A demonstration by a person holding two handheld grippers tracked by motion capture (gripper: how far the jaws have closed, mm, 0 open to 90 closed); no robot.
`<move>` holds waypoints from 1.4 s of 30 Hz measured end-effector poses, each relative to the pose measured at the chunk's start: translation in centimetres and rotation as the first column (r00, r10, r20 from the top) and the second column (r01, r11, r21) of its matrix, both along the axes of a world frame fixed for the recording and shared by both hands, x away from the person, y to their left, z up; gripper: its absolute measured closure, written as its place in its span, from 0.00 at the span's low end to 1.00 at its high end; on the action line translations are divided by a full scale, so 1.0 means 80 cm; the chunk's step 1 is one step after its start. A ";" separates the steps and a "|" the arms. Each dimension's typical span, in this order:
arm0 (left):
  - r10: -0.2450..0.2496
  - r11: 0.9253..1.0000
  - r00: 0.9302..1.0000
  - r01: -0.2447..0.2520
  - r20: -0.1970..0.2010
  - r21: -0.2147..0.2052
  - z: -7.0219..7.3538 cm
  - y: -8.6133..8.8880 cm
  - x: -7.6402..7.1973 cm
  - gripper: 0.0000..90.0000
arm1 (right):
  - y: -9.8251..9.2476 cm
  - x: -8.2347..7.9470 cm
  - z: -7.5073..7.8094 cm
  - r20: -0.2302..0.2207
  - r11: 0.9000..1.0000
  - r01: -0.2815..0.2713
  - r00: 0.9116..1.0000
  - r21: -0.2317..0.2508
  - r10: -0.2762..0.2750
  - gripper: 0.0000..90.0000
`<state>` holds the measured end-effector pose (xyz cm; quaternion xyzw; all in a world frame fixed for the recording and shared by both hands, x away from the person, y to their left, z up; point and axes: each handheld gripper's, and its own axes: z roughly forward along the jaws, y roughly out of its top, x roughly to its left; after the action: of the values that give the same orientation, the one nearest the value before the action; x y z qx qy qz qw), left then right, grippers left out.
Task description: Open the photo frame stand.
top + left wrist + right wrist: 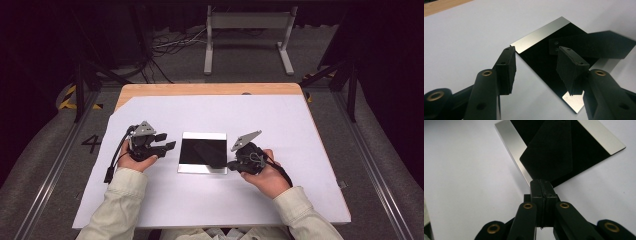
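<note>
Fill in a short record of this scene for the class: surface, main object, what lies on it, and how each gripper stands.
surface: white sheet over a wooden table
main object: square mirror, flat on the sheet, bright strips along two edges
on the mirror: thin black sheet, one corner clamped
left gripper: jaws open, beside the mirror's edge, holding nothing
right gripper: jaws shut on the black sheet's corner

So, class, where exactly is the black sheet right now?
In the high view, the black sheet lies on the mirror plate mid-table, between the left gripper and right gripper, which pinches its near-right edge.
</note>
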<state>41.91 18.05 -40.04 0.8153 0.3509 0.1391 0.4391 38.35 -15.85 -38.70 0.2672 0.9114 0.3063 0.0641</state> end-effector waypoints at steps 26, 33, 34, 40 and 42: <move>-0.002 1.000 1.000 0.002 -0.013 0.000 -0.002 -0.001 0.001 0.56 | 0.004 0.005 -0.005 -0.003 1.000 0.018 1.000 0.008 -0.018 1.00; -0.008 1.000 1.000 0.008 -0.015 0.004 -0.003 -0.002 0.001 0.56 | 0.003 0.004 0.005 0.040 0.995 0.036 0.998 0.090 -0.040 1.00; -0.008 1.000 1.000 0.008 -0.016 0.005 -0.003 -0.002 0.001 0.56 | 0.003 0.004 0.006 0.044 0.994 0.039 0.998 0.102 -0.043 1.00; -0.012 1.000 1.000 0.012 -0.017 0.008 -0.004 -0.003 0.001 0.57 | 0.001 0.005 0.010 0.061 0.980 0.054 0.996 0.193 -0.067 1.00; -0.013 1.000 1.000 0.013 -0.018 0.011 -0.004 -0.003 0.001 0.57 | 0.000 0.006 0.009 0.068 0.975 0.056 0.995 0.217 -0.073 1.00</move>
<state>41.96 17.78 -40.36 0.8212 0.3487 0.1313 0.4321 38.80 -15.83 -37.95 0.2903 0.8608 0.4105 0.0791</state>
